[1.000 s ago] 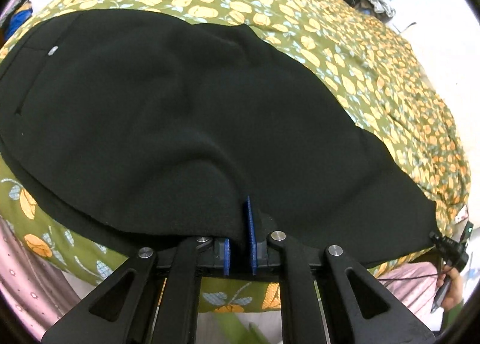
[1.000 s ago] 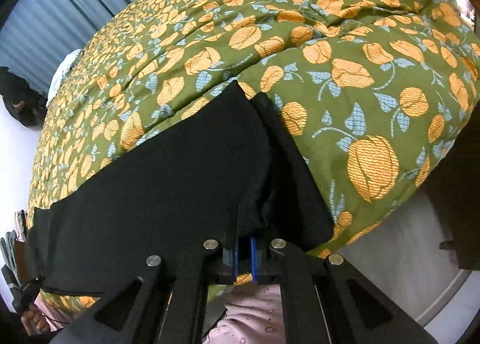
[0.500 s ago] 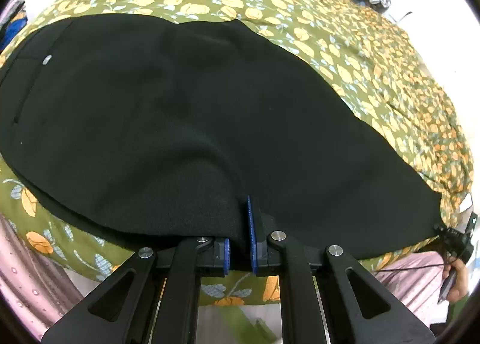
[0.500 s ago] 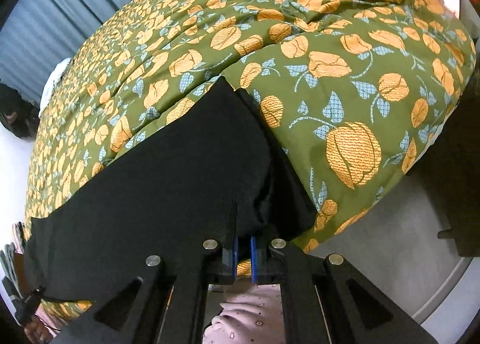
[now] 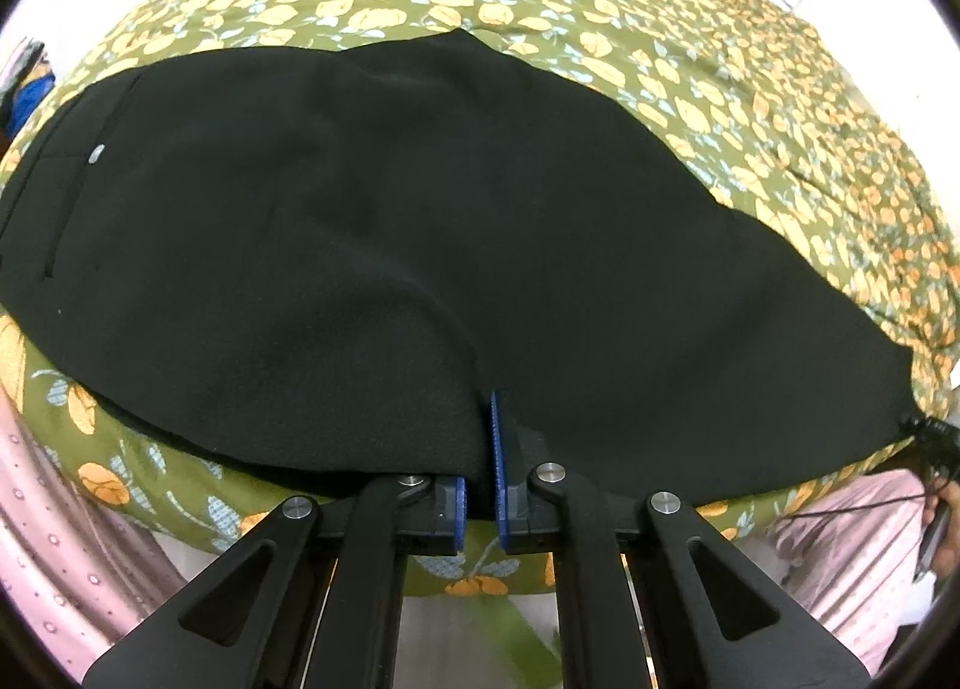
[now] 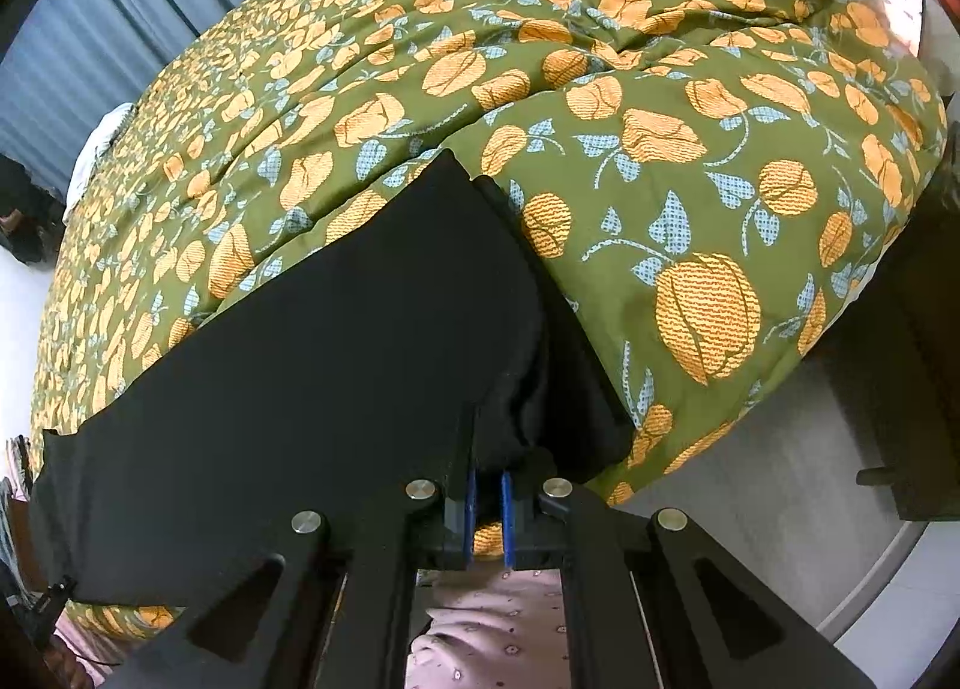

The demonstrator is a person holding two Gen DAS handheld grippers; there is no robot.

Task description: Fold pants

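Pants (image 5: pixel 456 245) of soft black fleece lie spread on the bed, over the olive-green quilt printed with orange flowers (image 5: pixel 690 65), along the edge nearest me. They look already folded lengthwise, 1 leg over the other: in the right wrist view a second black layer peeks out beside the top one at the hem end.

My left gripper (image 5: pixel 479 467) pinches the near edge of the cloth about midway along, its blue-padded fingers (image 5: pixel 495 449) narrowed on the fabric. My right gripper (image 6: pixel 487 488) is likewise closed on the bunched cloth at the leg-end corner, which sits near the corner of the bed. Both grips hold the edge that hangs toward me.

The waist end, with a small silver button (image 5: pixel 96 152) and a pocket slit, lies flat off to my left.

So I judge 1 fold done and the crosswise folds left. The leg end must yet come over toward the waist, and maybe 1 more fold after that. The fleece is limp and will sag between my 2 grips, so the layers could slip apart.
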